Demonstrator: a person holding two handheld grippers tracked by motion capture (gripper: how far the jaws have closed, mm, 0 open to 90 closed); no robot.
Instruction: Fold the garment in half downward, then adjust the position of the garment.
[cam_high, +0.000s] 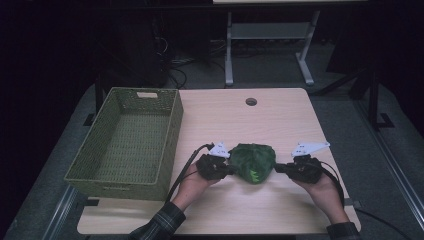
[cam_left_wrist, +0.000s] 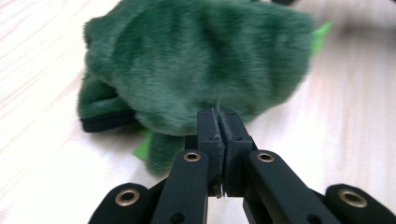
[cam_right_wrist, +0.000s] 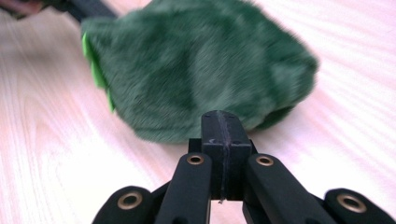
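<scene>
**Both fingers pinched at the edges of a green plush toy**

Fingers of the left gripper (cam_left_wrist: 218, 122) are pressed flat together in the left gripper view, their pads meeting along a thin seam, with a few strands of green fur caught at the tip. Whether they hold real fabric or only brush it, I cannot tell. Fingers of the right gripper (cam_right_wrist: 222, 125) are likewise closed pad to pad in the right gripper view, their tip right against the lower edge of the toy; no fabric shows between them.

In the high view the left gripper (cam_high: 226, 168) and the right gripper (cam_high: 281, 168) sit on opposite sides of the green plush toy (cam_high: 254, 161), each touching its edge, with a hand behind each and checked sleeves at the bottom of the frame.

The toy lies on the pale wooden worktop (cam_high: 280, 120), in its near half and a little right of centre. It is dark green fur with bright green felt spikes along one side, and a black trim shows at one edge in the left gripper view.

Farther left, a woven green basket (cam_high: 175, 145) stands on the worktop's left side, near the toy but apart from it. Beyond, a round cable hole (cam_high: 251, 101) sits near the far edge.
</scene>
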